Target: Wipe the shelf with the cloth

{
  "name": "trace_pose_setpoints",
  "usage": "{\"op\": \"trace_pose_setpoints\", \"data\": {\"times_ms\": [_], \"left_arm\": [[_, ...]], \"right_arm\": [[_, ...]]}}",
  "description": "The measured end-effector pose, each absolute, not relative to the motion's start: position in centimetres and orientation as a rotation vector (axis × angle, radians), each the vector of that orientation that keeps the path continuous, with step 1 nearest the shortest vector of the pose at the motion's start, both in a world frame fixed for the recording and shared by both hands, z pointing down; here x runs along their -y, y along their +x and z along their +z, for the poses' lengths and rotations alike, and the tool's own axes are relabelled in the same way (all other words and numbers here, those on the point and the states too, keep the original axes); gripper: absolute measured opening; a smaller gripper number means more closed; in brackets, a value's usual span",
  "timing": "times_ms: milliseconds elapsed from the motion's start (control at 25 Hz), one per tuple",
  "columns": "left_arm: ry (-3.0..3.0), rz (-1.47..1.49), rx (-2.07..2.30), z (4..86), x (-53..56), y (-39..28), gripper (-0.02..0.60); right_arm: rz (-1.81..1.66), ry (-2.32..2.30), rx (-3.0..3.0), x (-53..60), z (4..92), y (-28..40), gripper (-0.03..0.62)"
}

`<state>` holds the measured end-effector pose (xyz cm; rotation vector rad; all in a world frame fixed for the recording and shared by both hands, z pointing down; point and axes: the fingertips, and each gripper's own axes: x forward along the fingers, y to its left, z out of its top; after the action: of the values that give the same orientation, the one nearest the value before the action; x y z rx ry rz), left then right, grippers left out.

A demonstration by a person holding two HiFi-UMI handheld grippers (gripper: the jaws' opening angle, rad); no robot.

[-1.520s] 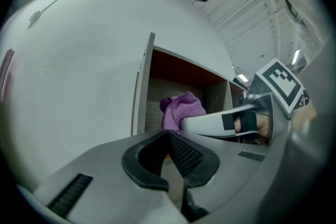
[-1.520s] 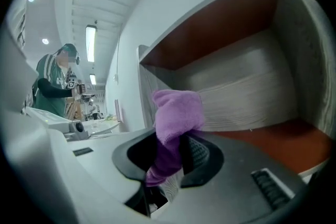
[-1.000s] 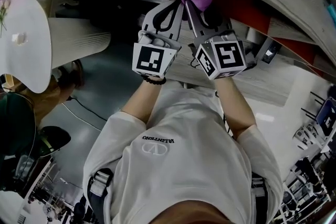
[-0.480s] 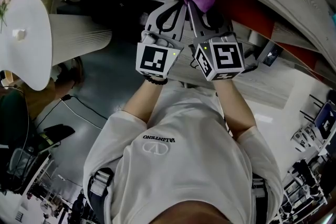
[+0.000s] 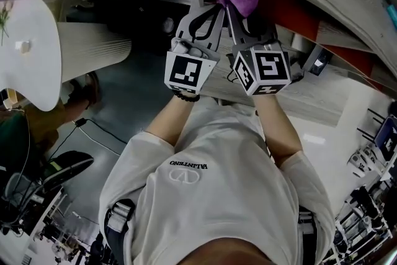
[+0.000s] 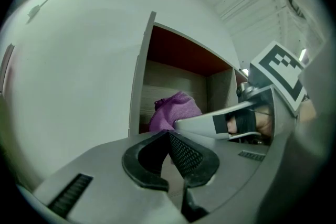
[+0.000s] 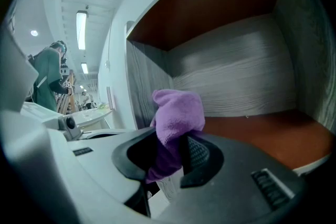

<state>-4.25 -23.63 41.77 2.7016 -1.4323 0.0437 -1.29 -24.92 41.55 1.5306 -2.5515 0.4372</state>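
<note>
Right gripper (image 7: 169, 152) clamps purple cloth (image 7: 178, 113) by bunched fold, centre frame; soft, limp, light. Left gripper (image 6: 169, 140) closed, empty.

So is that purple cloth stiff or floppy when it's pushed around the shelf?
Probably floppy: the cloth bunches and droops where the right gripper pinches it. It looks light, a fuzzy towel-like fabric. It would likely drag softly over the shelf rather than slide or roll.
</note>
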Motion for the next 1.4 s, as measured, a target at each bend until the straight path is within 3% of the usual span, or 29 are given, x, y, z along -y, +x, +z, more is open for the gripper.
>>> {"op": "trace_pose_setpoints", "data": {"times_ms": [1400], "left_arm": [[2.821,0.081,1.180,41.5,21.0,7.5,0.000]], "right_arm": [[0.467,1.766,2.435,22.5,42.0,11.1,0.100]]}}
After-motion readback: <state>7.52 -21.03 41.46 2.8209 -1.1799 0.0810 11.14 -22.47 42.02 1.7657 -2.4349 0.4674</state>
